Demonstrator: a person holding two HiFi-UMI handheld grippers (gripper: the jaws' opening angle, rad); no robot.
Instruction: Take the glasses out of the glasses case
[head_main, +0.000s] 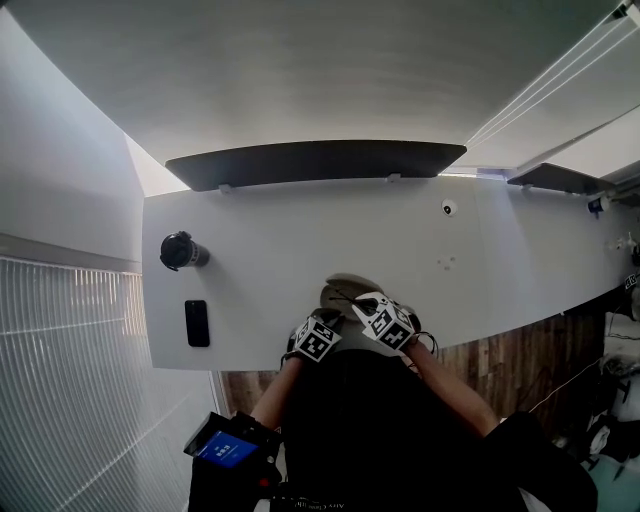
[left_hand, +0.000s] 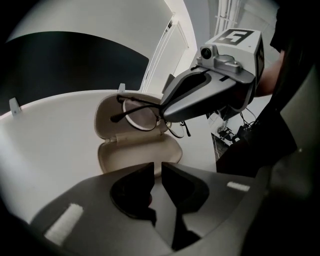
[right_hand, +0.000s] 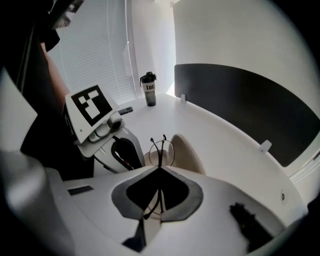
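A beige glasses case (left_hand: 140, 152) lies open on the white table (head_main: 260, 250), its lid (left_hand: 107, 117) tilted back. Thin dark-framed glasses (left_hand: 142, 114) hang just above the case, off its lining. My right gripper (left_hand: 162, 116) is shut on them, pinching the frame near the middle (right_hand: 159, 169), with one lens (right_hand: 161, 151) showing past the tips. My left gripper (left_hand: 157, 170) sits at the near rim of the lower shell, its jaws closed to a narrow slit on that rim. In the head view both grippers (head_main: 322, 322) (head_main: 365, 302) meet over the case (head_main: 340, 288) near the table's front edge.
A black bottle (head_main: 182, 251) and a dark phone (head_main: 197, 322) sit at the table's left end. A dark panel (head_main: 315, 162) runs along the back edge. A small white round fitting (head_main: 449, 207) is at the right rear. Window blinds stand to the left.
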